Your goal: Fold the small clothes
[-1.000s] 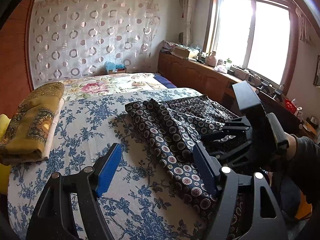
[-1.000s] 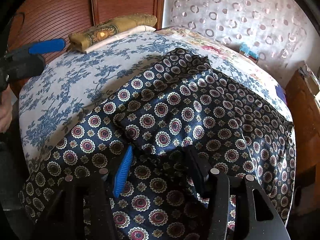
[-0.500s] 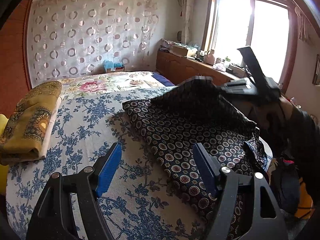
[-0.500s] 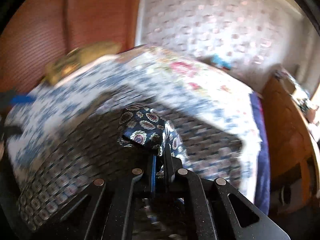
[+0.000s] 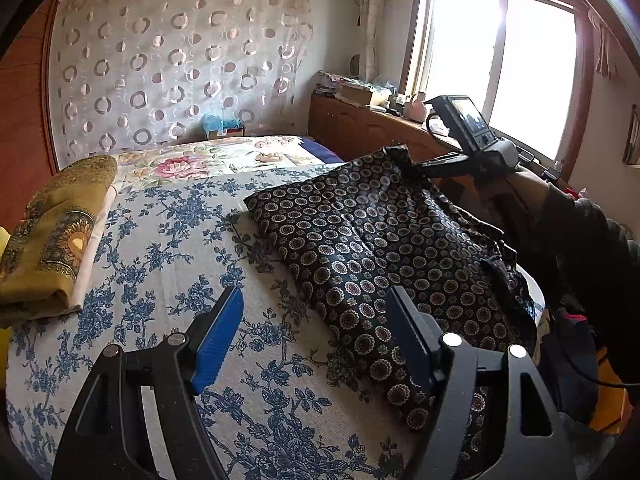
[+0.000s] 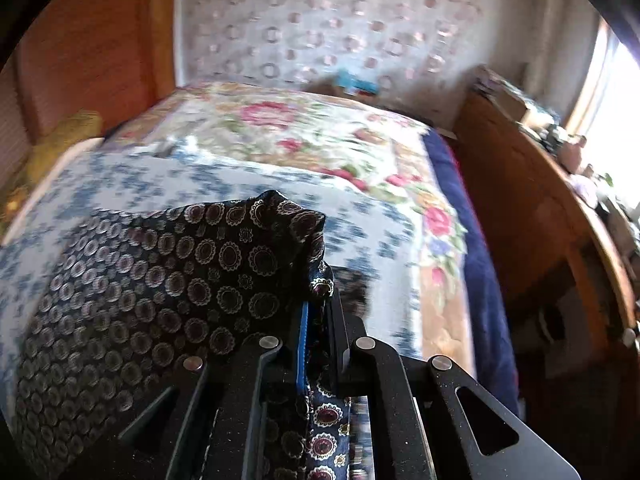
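I am pinching a corner of the dark patterned garment [image 6: 168, 292] in my right gripper [image 6: 316, 320], its two fingers closed tight with the cloth's edge sandwiched between the blue pads [image 6: 303, 344], and I am holding that corner raised over the far side of the bed [image 5: 168, 264], presumably so the layer can be carried across to make a fold. The garment is lying on the right half of the blue-flowered bedspread, most of it flat, its near end trailing toward the bed's edge and its far corner hanging from the right gripper [image 5: 420, 166], seen from the left camera against the window [image 5: 500, 68]. My left gripper [image 5: 316, 328] is hovering low over the bed with its fingers spread wide and nothing between them, its right pad just above the garment's near edge; I judge I am keeping it ready there to pin or catch that edge while the other side is being lifted. A folded yellow cloth [image 5: 52, 236] is sitting well apart on the left side of the bed, looking like finished work. The right camera's view is blurring, so how far above the bedspread the corner is hanging is hard to judge. The fold itself is not yet laid; a one-corner grip risks the cloth sagging unevenly.
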`<control>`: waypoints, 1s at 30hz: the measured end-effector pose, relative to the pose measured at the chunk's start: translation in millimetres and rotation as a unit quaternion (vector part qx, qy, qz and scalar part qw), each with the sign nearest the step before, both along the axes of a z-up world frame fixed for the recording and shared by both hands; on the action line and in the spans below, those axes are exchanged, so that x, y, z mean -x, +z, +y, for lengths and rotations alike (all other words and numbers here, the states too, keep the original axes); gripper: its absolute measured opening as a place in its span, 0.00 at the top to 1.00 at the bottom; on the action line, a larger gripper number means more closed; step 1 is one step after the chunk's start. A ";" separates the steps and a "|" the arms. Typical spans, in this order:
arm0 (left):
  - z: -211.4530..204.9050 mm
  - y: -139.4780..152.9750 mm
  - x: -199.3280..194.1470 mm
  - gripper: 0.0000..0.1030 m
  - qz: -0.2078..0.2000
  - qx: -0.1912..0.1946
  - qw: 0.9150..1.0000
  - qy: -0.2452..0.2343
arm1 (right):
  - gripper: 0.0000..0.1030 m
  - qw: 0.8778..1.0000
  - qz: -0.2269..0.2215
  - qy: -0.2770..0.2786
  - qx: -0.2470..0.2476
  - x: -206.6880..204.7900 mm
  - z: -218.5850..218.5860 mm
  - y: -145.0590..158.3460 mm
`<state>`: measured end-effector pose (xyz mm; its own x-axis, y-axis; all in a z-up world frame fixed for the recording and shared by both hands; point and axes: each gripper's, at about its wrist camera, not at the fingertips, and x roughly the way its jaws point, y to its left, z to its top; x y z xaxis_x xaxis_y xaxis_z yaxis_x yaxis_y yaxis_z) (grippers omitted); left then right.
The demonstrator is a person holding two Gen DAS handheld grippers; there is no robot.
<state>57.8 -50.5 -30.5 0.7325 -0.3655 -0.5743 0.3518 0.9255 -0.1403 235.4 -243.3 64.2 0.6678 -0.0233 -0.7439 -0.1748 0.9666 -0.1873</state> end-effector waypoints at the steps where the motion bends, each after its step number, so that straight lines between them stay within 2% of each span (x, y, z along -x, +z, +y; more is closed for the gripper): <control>1: -0.2 -0.1 -0.1 0.28 0.000 0.000 1.000 0.000 | 0.87 1.000 -0.002 -0.005 0.013 -0.4 1.6 -1.0; 3: -1.2 -0.5 -0.3 0.28 0.001 0.001 1.000 -0.001 | 0.83 0.999 -0.017 -0.021 0.046 3.2 6.6 -1.2; 4: -2.1 -0.6 -0.3 0.28 0.001 0.001 1.000 -0.002 | 0.79 0.998 -0.018 -0.025 0.048 4.4 6.2 -0.3; 5: -4.0 -0.7 -0.8 0.28 0.002 0.000 1.000 -0.003 | 0.70 0.999 -0.016 -0.025 0.041 5.0 8.5 1.8; 6: -4.6 -0.9 -0.7 0.28 0.001 0.000 1.000 -0.003 | 0.69 0.999 -0.016 -0.026 0.033 8.9 7.3 3.4; 12: -10.9 -3.3 -0.1 0.28 0.003 -0.003 1.000 -0.009 | 0.69 1.000 -0.022 0.009 -0.010 48.5 0.4 3.1; 19: -24.2 -8.3 0.2 0.28 0.012 -0.013 1.000 -0.019 | 0.69 0.998 -0.025 0.046 -0.043 127.7 14.9 -9.0; 25: -32.8 -13.0 1.4 0.28 0.017 -0.017 0.999 -0.029 | 0.68 0.997 -0.015 0.046 -0.066 177.4 20.3 -18.7; 28: -32.7 -12.8 1.8 0.28 0.016 -0.014 0.999 -0.031 | 0.59 0.997 -0.015 0.025 -0.073 194.5 15.0 -7.7; 30: -32.2 -13.5 2.0 0.28 0.017 -0.013 0.999 -0.032 | 0.57 0.997 -0.015 0.021 -0.078 204.5 20.5 -5.7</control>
<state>55.8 -82.7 -43.9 0.6880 -0.3960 -0.6081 0.4061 0.9046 -0.1297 30.9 -222.9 58.5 0.6884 0.1198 -0.7154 -0.2120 0.9764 -0.0405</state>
